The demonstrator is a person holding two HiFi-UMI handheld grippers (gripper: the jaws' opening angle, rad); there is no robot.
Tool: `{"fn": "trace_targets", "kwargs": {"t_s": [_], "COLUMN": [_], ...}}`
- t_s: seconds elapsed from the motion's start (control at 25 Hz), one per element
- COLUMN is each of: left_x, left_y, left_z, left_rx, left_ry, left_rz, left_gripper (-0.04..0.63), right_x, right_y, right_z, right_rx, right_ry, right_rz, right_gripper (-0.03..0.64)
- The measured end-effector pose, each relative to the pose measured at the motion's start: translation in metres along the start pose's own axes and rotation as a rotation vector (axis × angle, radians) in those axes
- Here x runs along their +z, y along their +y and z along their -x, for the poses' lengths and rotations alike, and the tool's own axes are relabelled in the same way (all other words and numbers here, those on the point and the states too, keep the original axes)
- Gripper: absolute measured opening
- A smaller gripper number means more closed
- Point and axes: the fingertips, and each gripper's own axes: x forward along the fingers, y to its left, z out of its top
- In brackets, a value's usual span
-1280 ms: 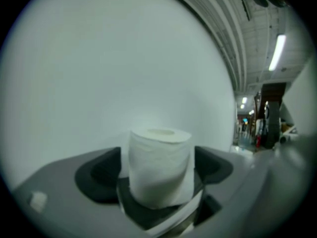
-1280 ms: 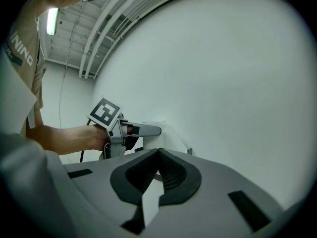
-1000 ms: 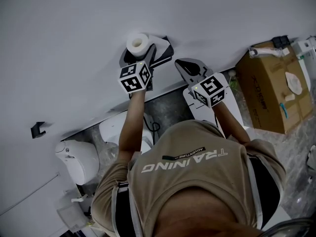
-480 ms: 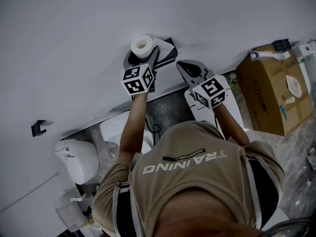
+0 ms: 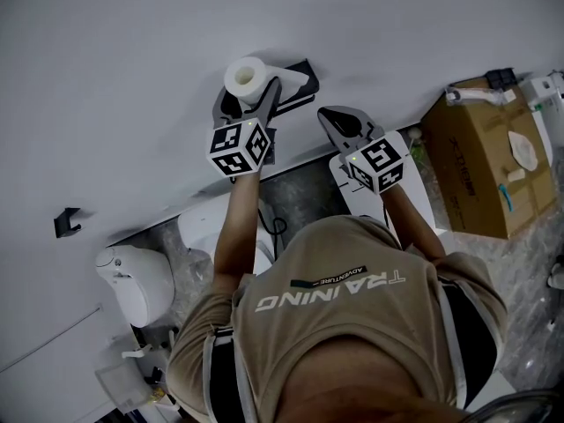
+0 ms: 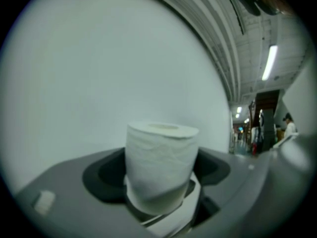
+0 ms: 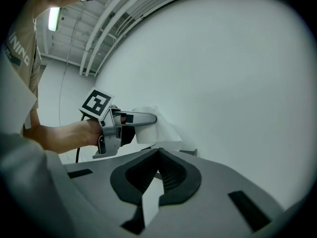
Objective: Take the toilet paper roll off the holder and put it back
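A white toilet paper roll (image 5: pixel 245 76) stands upright between the jaws of my left gripper (image 5: pixel 248 95), close to the white wall. In the left gripper view the roll (image 6: pixel 159 167) fills the gap of the left gripper (image 6: pixel 161 195), whose jaws have just been closing and now press on its sides. A loose tail of paper (image 5: pixel 291 78) trails from the roll over the black holder (image 5: pixel 302 95) on the wall. My right gripper (image 5: pixel 332 117) hangs to the right of the holder, and its view shows the right gripper (image 7: pixel 158 151) shut on nothing. That view also shows the left gripper (image 7: pixel 141 119) against the roll (image 7: pixel 146 133).
A cardboard box (image 5: pixel 480 157) stands on the floor at the right. A white toilet (image 5: pixel 137 280) sits at the lower left below a small black wall hook (image 5: pixel 66 224). The person's shirt fills the bottom of the head view.
My left gripper has risen a little with the roll in it, drawing the roll slightly away from the holder. The right gripper has stayed where it was.
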Motion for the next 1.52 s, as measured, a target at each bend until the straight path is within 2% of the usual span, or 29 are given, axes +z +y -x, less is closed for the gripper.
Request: {"fn": "trace_targets", "kwargs": {"t_s": [0.28,0.52,0.84,1.0,1.52], "left_x": [0.006,-0.003,-0.023,-0.036,-0.053], "left_y": [0.000,0.002,0.008,0.010,0.017], "left_z": [0.051,0.088,0.135,0.152,0.188], "left_rx": [0.025,0.050,0.098,0.111,0.127], "left_ry": [-0.039,-0.041,-0.021,-0.011,0.013], "left_rz": [0.010,0.038,0.031,0.066,0.088], "left_gripper": [0.402,0.402,0.402,0.402,0.403], "right_x": [-0.009,-0.020,-0.024,-0.030,-0.040], "right_y": [0.020,0.042,0.068,0.072,0.096], "right_z": [0.015,0.022,0.024,0.030,0.023], "right_rx": [0.001,0.023,0.054,0.055,0.091], "right_ry": [0.011,0.017,0.025,0.035,0.067], "right_rz": [-0.009,-0.016,-0.016,-0.024,-0.012], "right_gripper": [0.011,0.011,0.011,0.011,0.012]}}
